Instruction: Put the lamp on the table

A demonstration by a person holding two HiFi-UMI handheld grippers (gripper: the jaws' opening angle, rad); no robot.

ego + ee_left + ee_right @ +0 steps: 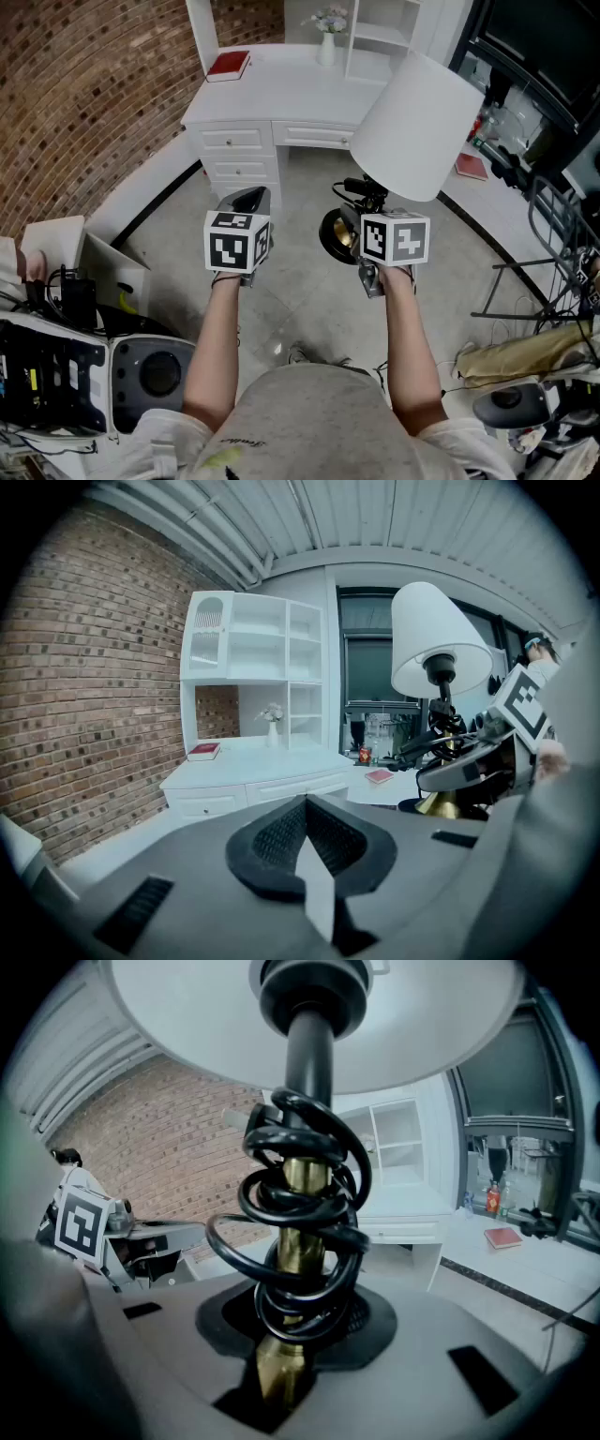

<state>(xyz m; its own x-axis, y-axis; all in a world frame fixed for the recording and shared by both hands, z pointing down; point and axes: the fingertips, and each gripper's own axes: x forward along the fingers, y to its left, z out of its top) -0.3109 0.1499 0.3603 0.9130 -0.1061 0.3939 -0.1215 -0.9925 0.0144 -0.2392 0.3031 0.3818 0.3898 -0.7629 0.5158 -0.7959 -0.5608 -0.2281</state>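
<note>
We count one lamp (417, 122), with one black cord (300, 1232) coiled round its stem. We count two tongs: the left tongs (305, 846) and the right tongs (286, 1354). There is one white table (291, 89) and one vase (326, 47). We count two red books: the first book (228, 65) and the second book (472, 167).

Overhead; others level — shared table (291, 94)
</note>
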